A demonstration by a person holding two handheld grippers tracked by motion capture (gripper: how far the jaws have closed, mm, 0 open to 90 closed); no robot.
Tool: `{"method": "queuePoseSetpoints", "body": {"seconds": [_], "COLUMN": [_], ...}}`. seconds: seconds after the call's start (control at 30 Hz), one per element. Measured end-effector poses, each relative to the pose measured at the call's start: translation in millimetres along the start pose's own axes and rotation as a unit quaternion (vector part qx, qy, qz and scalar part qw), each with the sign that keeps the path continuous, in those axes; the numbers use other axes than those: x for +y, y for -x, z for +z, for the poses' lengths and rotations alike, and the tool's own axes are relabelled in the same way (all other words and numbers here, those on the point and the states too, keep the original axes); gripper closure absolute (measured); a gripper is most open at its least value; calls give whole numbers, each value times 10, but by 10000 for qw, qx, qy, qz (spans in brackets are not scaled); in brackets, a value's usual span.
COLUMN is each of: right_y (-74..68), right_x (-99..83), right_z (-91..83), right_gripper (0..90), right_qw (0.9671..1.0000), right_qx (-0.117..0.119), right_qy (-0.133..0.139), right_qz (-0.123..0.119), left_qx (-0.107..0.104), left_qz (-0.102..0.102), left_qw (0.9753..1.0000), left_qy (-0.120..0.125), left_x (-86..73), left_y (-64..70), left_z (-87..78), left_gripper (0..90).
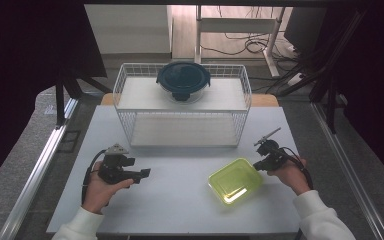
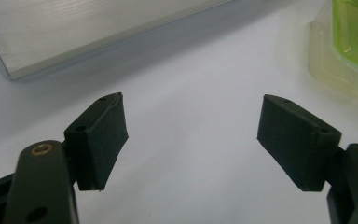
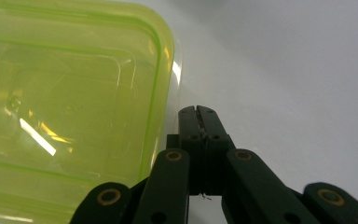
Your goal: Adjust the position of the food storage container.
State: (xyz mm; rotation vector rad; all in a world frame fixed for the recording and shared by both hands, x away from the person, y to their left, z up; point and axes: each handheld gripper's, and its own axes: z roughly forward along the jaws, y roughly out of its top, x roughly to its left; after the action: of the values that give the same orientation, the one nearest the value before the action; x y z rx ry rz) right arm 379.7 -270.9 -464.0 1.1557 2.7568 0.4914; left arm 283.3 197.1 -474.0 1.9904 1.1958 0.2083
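White wire rack (image 1: pixel 182 107) stands at the table's (image 1: pixel 180 210) far side; a round dark-lidded bowl (image 1: pixel 183 79) sits on its top shelf. Cables (image 1: pixel 250 45) lie on the floor behind

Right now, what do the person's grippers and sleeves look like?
Both grippers are black. The left gripper carries a grey three-cornered plate on top and a black cable looping by the wrist; its jaws are blocky black pads on arms with brass-coloured pivots. The right gripper trails a black cable too. Both sleeves are white.

White sleeves; each black gripper (image 1: pixel 145 173) has brass-coloured pivot pins and a trailing black cable.
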Motion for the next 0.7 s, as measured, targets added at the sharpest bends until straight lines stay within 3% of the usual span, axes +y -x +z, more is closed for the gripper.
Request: {"method": "queuePoseSetpoints", "body": {"seconds": [0.17,0.4,0.57,0.7], "right_y": [-94,-315,-483,-518], "right_x": [-46,-85,-111,-149], "right_z": [-14,-18,0,12], "right_gripper": [886,885,881,871], "right_qw": [10000,9998,9994,9994], "right_qx": [57,170,314,300], "right_qy": [-21,-61,-101,-88], "right_qz": [-53,16,-80,-121], "left_qx": [10,29,28,32], "left_qz": [-9,5,-16,-18], "left_qw": [10000,10000,10000,10000], "left_qy": [0,-1,12,11], "left_x": [-1,-4,-9,-9], "left_y": [6,7,-3,-6], "left_z": [-3,-11,-19,-22], "left_gripper": [237,238,238,239]}}
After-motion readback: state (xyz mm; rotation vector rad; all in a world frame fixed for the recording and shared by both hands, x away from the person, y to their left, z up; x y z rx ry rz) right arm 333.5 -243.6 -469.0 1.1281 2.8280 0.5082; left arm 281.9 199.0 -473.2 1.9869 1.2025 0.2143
